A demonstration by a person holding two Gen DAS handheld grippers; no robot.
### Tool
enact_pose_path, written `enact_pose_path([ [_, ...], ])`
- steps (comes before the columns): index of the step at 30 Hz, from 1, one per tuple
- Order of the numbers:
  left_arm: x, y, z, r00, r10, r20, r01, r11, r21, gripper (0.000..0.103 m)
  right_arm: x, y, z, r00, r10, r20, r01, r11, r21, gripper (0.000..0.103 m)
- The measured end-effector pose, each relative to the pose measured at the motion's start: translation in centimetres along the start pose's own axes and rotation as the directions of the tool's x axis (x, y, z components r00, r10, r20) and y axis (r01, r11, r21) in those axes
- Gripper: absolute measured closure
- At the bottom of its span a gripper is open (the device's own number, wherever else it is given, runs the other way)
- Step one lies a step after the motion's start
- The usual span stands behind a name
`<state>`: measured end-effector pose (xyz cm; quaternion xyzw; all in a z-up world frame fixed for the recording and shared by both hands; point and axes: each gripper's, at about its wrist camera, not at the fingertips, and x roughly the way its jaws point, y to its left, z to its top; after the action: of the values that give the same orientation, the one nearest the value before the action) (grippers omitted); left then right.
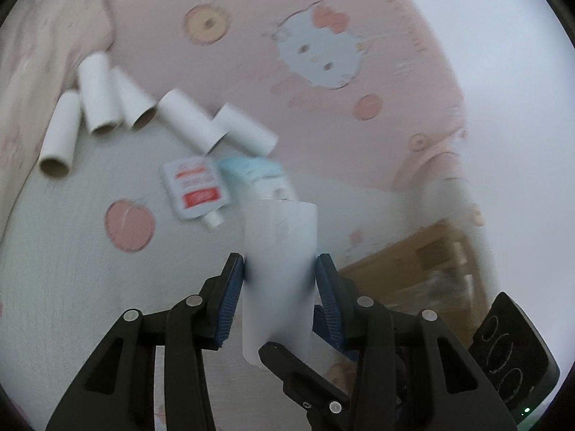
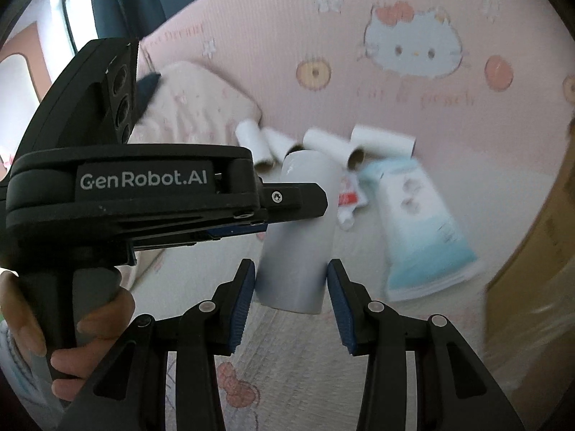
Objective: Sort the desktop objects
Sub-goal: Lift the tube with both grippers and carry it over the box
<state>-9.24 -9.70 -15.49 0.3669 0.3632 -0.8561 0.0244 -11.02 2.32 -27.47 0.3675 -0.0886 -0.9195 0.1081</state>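
A white paper tube [image 1: 278, 269] is lifted above the bed, and both grippers have it. My left gripper [image 1: 280, 262] is shut on it, blue pads pressed on both sides. In the right wrist view the same tube [image 2: 298, 237] stands between the pads of my right gripper [image 2: 289, 269], which is shut on its lower end, while the left gripper [image 2: 298, 204] clamps it higher up from the left. Several more white tubes [image 1: 100, 97] lie in a row on the sheet. Beside them lie a white sachet with red print [image 1: 194, 186] and a light-blue tube pack [image 2: 420, 226].
The surface is a pink and white cartoon-cat bedsheet [image 2: 323, 36]. A pink pillow [image 2: 194, 107] lies at the left. A brown cardboard box [image 1: 413, 269] stands at the right edge. A person's hand [image 2: 90, 323] grips the left gripper's handle.
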Motion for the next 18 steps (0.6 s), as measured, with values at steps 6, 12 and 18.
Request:
enact_pose_path([
  [6,-1.6,-3.5,1.2,0.999,-0.041,0.034,0.039,0.997,0.062,0.058,-3.6,-0.1,2.0,0.997,-0.045,0.063,0.047,0.998,-0.032,0.064],
  [12,-3.0,-6.1,2.1,0.996,-0.069,0.053,0.064,0.993,0.100,0.058,-5.8,-0.3,3.9,0.991,-0.083,0.105,0.088,0.995,-0.047,0.064],
  [18,-4.1,-9.0,2.8,0.994,-0.083,0.075,0.068,0.982,0.176,0.058,-7.6,-0.3,5.2,0.983,-0.131,0.126,0.138,0.989,-0.053,0.063],
])
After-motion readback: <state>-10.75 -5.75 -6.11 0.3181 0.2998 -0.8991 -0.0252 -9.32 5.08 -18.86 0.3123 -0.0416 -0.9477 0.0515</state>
